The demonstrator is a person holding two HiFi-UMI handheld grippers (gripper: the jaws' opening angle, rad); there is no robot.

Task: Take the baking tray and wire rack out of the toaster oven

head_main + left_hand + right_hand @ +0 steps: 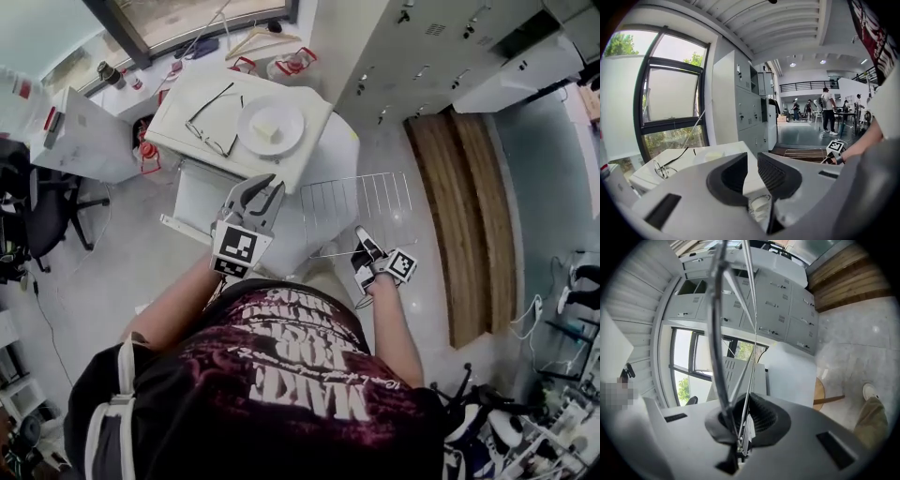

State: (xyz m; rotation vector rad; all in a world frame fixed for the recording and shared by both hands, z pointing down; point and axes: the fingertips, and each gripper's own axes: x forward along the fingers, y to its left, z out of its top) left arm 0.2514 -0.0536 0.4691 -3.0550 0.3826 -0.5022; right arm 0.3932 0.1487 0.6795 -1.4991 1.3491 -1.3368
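The white toaster oven (pixel 314 122) stands on a white table, its door (pixel 199 197) folded down toward me. My right gripper (pixel 367 251) is shut on the near edge of the wire rack (pixel 361 206), which hangs level in the air to the right of the oven. In the right gripper view the rack's rods (pixel 740 333) run up from the pinched jaws of the right gripper (pixel 743 427). My left gripper (pixel 262 190) is open and empty in front of the oven door; the left gripper (pixel 752 164) shows a clear gap. I see no baking tray.
Glasses (pixel 214 120) and a white plate (pixel 270 125) lie on the oven's top. Grey lockers (pixel 441 47) and a wooden floor strip (pixel 469 225) are to the right. An office chair (pixel 42 211) stands at left. People stand far off in the hall (pixel 828 112).
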